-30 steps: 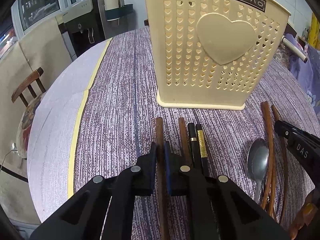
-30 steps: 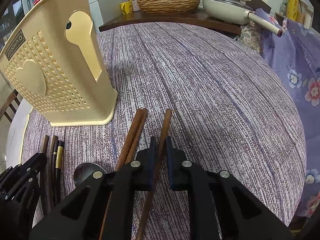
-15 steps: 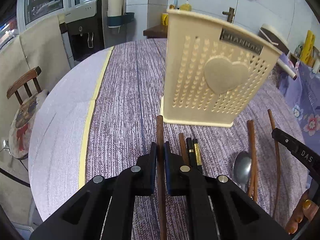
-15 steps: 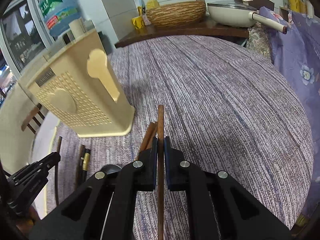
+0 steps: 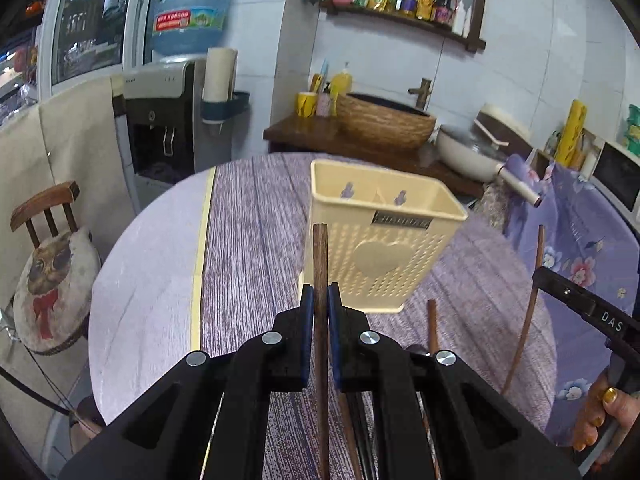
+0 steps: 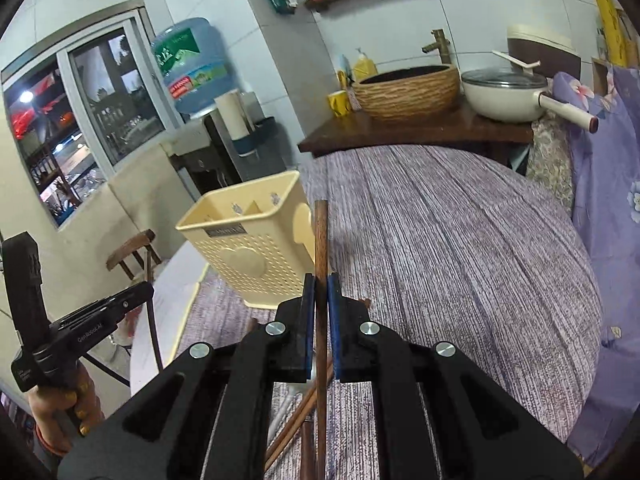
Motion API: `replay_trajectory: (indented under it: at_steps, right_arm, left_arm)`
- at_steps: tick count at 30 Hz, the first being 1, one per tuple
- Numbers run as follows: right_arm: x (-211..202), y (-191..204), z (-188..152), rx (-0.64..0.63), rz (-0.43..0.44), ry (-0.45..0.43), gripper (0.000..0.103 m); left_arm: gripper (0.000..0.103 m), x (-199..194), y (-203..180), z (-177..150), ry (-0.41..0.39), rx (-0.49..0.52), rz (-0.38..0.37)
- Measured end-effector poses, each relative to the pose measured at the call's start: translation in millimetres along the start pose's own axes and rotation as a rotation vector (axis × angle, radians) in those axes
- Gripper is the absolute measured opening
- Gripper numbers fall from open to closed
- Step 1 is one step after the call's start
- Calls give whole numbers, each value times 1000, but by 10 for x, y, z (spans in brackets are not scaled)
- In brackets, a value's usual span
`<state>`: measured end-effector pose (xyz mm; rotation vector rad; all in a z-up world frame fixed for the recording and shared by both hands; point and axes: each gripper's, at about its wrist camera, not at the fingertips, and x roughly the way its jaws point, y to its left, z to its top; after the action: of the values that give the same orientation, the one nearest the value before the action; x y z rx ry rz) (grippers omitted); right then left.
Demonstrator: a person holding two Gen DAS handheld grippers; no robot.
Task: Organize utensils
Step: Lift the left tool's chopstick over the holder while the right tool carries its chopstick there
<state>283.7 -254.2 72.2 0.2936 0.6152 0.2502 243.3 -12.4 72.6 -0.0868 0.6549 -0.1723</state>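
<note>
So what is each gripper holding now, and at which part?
Each holds one brown wooden chopstick partway along its length: left gripper, chopstick; right gripper, chopstick.

My left wrist camera looks forward and down along its fingers, above the table [image 5: 248, 216]. My right wrist camera does likewise from the opposite side. Both views share the cream basket [image 5: 384, 248] and the far counter [image 6: 420, 132].

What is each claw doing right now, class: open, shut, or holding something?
Left claw: shut on a brown wooden chopstick.
Right claw: shut on another brown wooden chopstick.
</note>
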Motion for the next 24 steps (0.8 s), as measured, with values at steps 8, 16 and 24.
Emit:
replay_trajectory:
  at_steps: [8, 16, 24]
  right_arm:
    - [-230, 138, 97, -51, 30, -22, 7]
    - [-391, 310, 248, -94, 59, -42, 7]
    - [-576, 561, 635, -148, 86, -91, 7]
  left_arm:
    - [8, -226, 11, 112, -57, 22, -1]
    - [8, -357, 52, 236, -72, 20, -16]
    - [8, -600, 20, 563, -123, 30, -49]
